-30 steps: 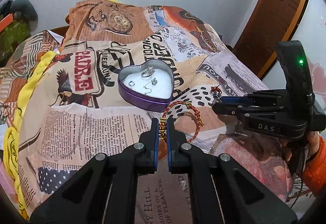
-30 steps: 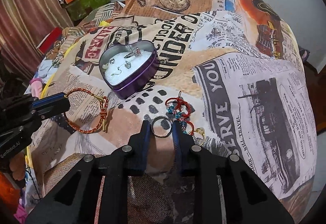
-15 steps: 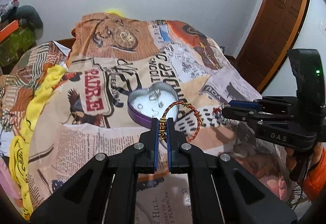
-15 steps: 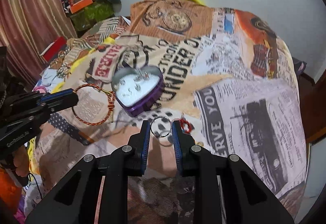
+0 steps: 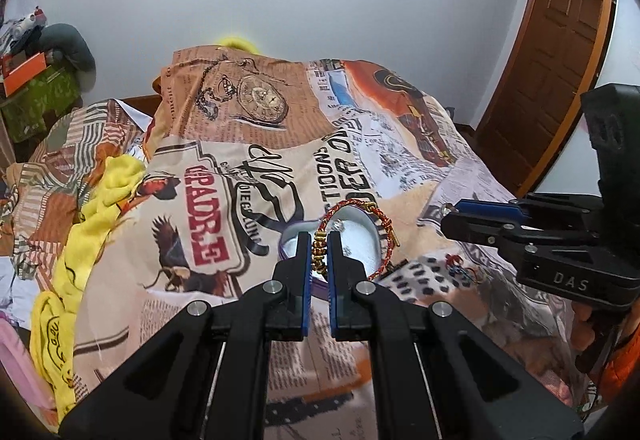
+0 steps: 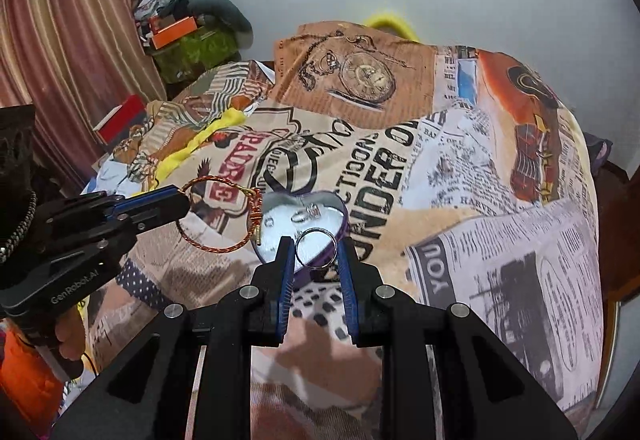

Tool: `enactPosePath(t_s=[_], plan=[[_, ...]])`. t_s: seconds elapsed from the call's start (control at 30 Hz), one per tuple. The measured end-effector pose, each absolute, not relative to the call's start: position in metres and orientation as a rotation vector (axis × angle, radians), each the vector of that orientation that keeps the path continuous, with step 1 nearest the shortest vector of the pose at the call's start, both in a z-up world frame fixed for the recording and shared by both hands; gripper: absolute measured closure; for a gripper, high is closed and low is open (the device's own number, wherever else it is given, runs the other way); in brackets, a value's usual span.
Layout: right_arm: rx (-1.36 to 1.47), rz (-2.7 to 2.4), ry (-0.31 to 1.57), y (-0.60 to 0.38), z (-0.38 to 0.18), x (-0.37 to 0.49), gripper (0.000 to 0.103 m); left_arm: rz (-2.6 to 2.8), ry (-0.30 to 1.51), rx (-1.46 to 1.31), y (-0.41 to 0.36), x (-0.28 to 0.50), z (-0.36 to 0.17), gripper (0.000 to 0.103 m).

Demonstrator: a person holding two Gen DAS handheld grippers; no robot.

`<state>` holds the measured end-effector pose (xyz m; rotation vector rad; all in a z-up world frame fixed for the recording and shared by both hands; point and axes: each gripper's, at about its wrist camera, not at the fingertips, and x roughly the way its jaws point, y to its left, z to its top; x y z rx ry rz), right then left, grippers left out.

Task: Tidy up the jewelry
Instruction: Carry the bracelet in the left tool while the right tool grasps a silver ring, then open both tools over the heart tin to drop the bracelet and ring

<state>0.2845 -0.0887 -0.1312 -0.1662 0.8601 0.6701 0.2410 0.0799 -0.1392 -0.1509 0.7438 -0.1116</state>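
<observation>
My left gripper (image 5: 319, 248) is shut on a red-and-gold braided bracelet (image 5: 383, 244), held in the air in front of a purple heart-shaped tin (image 5: 356, 236) on the bed. In the right wrist view the left gripper (image 6: 176, 199) holds the bracelet (image 6: 192, 240) left of the tin (image 6: 332, 199). My right gripper (image 6: 316, 252) is shut on a silver ring (image 6: 316, 248), held above the tin's near edge. The right gripper also shows in the left wrist view (image 5: 454, 215). Small silver pieces (image 6: 310, 212) lie in the tin.
A red and blue beaded piece (image 5: 458, 267) lies on the newspaper-print bedspread (image 5: 256, 127) right of the tin. A yellow cloth (image 5: 92, 207) lies along the bed's left side. Clutter (image 6: 180, 35) stands by the curtain, and a wooden door (image 5: 556, 79) is at the right.
Both grippers have risen and moved toward the tin with their pieces lifted off the bedspread. The ring now hangs over the tin's near edge, and the bracelet is in front of the tin.
</observation>
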Motion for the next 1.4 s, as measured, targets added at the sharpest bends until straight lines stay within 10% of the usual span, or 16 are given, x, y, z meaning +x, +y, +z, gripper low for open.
enactPosePath(t_s=[1.4], plan=[[-0.266, 0.695, 1.039, -0.037, -0.191, 0.338, 0.083, -0.137, 0.882, -0.119, 0.078, 0.3, -0.204, 0.098]])
